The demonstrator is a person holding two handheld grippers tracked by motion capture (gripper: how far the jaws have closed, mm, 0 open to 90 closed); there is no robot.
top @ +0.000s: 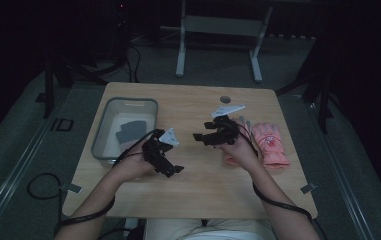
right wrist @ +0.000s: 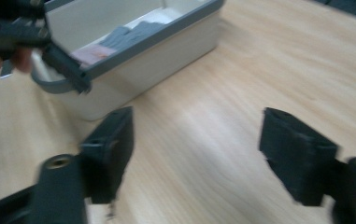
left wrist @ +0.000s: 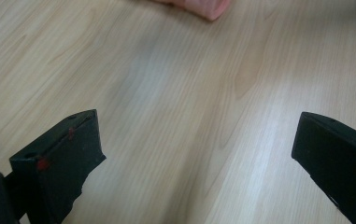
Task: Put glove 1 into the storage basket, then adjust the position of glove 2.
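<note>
Here the left tongs [top: 170, 170] hover over the pale wooden counter [top: 203, 185] with their jaws spread wide and nothing between them; in the left gripper view only bare wood grain lies between the two black jaws. The right tongs [top: 200, 137] are also apart, a little narrower, and empty, with plain counter between their jaws in the right gripper view. The two pairs of tongs sit near each other above the middle of the counter, the left tongs a little nearer the person than the right.

Just behind the right tongs, on the far side of the right hand [top: 240, 150], lies the pink knitted glove [top: 270, 142], flat on the counter and touched by neither pair; its edge shows as a pink patch [left wrist: 199, 7] well ahead of the left tongs. Just beside the left hand [top: 130, 167], away from the right tongs, stands the shallow translucent plastic bin with a grey rim [top: 109, 112], which holds a pair of grey folded cloth pieces [top: 130, 131]. In the right gripper view this bin [right wrist: 166, 56] stands ahead of the right tongs, with the left tongs [right wrist: 68, 70] in front of its near corner.
</note>
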